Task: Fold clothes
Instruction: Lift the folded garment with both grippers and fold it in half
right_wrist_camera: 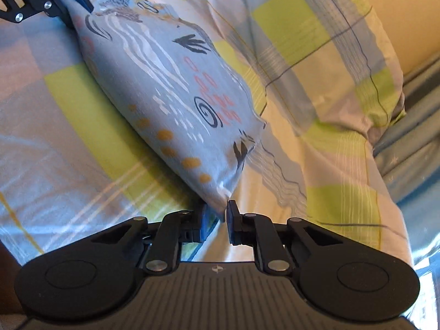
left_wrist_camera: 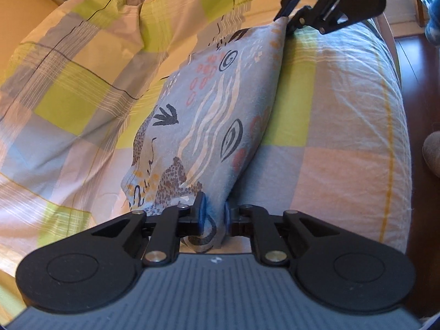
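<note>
A grey patterned garment (left_wrist_camera: 217,110) with black spirals, leopards and orange dots hangs stretched above the checked bedding. My left gripper (left_wrist_camera: 214,214) is shut on its near corner, cloth bunched between the blue pads. My right gripper (left_wrist_camera: 287,18) holds the far corner at the top of the left wrist view. In the right wrist view the garment (right_wrist_camera: 170,88) runs diagonally from my right gripper (right_wrist_camera: 218,211), shut on a corner tip, up to the left gripper (right_wrist_camera: 73,0). The garment's lower edge sags toward the bed.
A checked yellow, green, pink and grey duvet (left_wrist_camera: 343,126) covers the bed, with a rumpled heap (left_wrist_camera: 82,68) on the far side. A dark wood floor (left_wrist_camera: 418,88) lies beyond the bed's edge. Blue-grey fabric (right_wrist_camera: 407,143) sits at the right.
</note>
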The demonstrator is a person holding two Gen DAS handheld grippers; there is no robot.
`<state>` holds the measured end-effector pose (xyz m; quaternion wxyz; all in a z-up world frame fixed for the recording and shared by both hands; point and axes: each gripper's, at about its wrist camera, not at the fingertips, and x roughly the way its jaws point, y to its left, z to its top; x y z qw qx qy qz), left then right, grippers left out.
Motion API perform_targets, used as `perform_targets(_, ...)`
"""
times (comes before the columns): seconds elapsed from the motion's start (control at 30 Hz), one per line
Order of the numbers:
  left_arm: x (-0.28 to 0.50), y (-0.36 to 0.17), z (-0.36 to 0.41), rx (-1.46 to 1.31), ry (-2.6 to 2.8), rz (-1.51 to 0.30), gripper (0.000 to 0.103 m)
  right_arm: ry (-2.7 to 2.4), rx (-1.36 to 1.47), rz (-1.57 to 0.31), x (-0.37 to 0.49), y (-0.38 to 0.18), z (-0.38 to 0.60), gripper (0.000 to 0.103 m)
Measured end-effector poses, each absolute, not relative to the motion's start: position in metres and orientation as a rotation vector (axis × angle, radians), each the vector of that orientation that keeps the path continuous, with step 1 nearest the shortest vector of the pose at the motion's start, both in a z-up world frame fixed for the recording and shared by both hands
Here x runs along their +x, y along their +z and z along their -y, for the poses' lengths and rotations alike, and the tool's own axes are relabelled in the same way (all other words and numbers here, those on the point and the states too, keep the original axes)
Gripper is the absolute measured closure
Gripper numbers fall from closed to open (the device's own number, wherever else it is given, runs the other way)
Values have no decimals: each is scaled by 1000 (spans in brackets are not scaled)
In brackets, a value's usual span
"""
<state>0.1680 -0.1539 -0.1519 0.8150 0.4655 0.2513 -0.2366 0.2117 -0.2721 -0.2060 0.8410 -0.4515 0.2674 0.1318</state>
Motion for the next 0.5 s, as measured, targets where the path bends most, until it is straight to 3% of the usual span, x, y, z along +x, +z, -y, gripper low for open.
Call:
perform_targets(0.2,173,-144,150,920,-506,-572,94,264,-910,-591,202,-199,276,90)
perform_targets(0.27,173,-144,151,926,-503,-571,94,271,-902,-573,195,-193,272,78)
perform_targets(0.33,173,-145,153,922,-504,-573,94,290,-906,-516,186,-185,265,54)
perform_targets(0.5,173,-145,152,922,-506,-572,94,385,-905,-483,178,-180,245,52)
